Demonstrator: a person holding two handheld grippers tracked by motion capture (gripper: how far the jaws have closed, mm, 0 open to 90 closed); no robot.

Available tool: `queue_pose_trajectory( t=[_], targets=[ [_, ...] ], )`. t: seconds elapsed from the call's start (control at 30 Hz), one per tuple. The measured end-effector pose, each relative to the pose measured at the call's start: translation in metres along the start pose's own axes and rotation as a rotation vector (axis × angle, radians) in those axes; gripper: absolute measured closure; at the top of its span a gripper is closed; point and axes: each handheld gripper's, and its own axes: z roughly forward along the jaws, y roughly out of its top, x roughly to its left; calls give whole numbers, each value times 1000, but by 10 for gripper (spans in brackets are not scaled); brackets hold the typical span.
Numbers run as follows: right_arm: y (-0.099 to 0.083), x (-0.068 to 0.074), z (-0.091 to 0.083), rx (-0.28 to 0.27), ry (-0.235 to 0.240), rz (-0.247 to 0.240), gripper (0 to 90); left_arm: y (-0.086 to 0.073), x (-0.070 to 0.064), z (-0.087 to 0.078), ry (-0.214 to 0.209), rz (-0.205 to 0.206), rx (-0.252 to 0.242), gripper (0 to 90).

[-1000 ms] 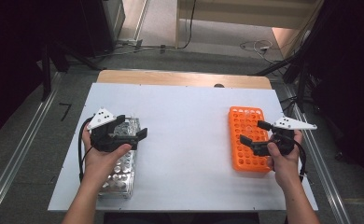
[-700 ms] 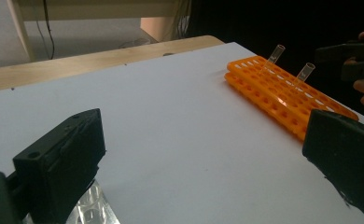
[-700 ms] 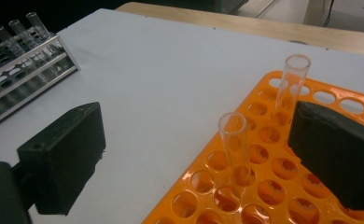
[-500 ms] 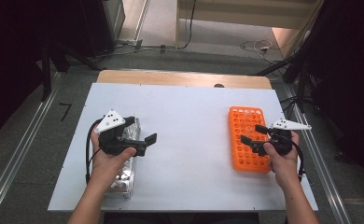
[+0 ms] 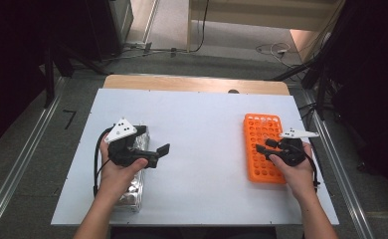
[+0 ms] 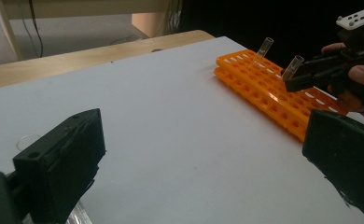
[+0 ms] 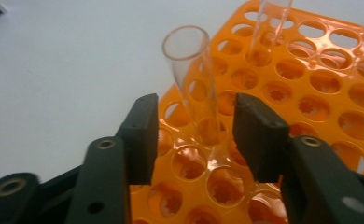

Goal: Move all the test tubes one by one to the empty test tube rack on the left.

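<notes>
Tube (image 7: pixel 195 88) stands in orange rack (image 7: pixel 311 93), seemingly untouched between right tool's (image 7: pixel 194 135) parted jaws.

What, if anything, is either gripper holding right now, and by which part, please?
Nothing is held. The right gripper has its jaws open around a clear tube standing in the orange rack, not touching it. The left gripper is open, empty.

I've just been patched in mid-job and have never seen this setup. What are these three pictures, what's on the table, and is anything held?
A person works with a handheld two-jaw gripper in each hand. The high view looks down on the white table; the other two cameras ride on the grippers. The left gripper is open and empty, over a clear box. The right gripper is at the orange rack, jaws open either side of a clear tube standing in a hole, not gripping it. A second tube stands farther back.
</notes>
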Motion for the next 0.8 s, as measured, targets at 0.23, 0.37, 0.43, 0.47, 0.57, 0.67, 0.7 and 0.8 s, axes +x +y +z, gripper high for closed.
queue_pose_trajectory(
  t=[0.23,0.37,0.43,0.47,0.57,0.67,0.7,0.8],
  targets=[
    [1,5,5,24,-69,-27,625,0,-1,1,2,2,4,0],
    [1,6,7,30,-94,-29,713,-1,-3,3,10,20,13,0],
    [2,6,8,30,-95,-23,729,0,-4,4,8,22,14,0],
    [2,6,8,29,-97,-16,732,0,-4,4,7,22,15,0],
    [1,5,7,21,-93,-4,736,0,-4,4,5,21,16,0],
    [1,4,5,1,-82,8,738,0,-2,3,8,16,13,0],
    [1,3,5,-4,-78,10,738,0,-2,2,9,15,12,0],
    [2,2,1,-25,-70,20,738,-1,-2,2,8,16,13,0]
  ],
)
